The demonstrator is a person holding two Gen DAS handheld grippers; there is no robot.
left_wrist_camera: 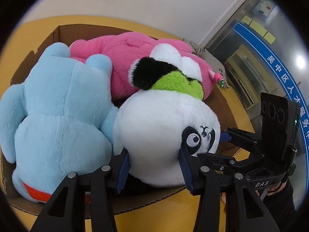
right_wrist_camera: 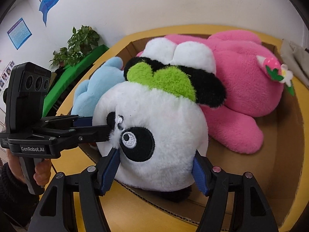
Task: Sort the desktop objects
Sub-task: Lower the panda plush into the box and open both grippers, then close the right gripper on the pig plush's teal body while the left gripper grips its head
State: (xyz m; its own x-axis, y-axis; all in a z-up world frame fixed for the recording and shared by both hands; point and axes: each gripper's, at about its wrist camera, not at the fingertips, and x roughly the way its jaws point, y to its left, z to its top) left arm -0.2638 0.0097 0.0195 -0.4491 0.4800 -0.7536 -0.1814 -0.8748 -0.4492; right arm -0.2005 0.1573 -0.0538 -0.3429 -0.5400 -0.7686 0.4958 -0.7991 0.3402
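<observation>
While I hold one gripper in each hand, both of them squeeze the same toy. My left gripper (left_wrist_camera: pixel 154 166) has its two blue pads pressed into the white fur of the panda (left_wrist_camera: pixel 164 131), one pad on each side of its head. My right gripper (right_wrist_camera: pixel 156 172) does the same from the other side, with its two blue pads clamped on the panda's round head, near one black eye patch.

From the left wrist view I see my right gripper poking at the panda's face, and from the right wrist view I see my left one doing the same.

The panda sits at the near edge of one brown cardboard box (right_wrist_camera: pixel 289 154). It has two black ears and a green patch on top of its head.

I count three soft toys in the box. Beside the panda lies one light blue plush (left_wrist_camera: pixel 58 106), touching it. Behind the panda lies one pink plush (right_wrist_camera: pixel 241 73), with one small strawberry and one flower on it.

The box stands on one yellow table (right_wrist_camera: pixel 119 206). Far off by the wall is a green plant (right_wrist_camera: pixel 77 42).
</observation>
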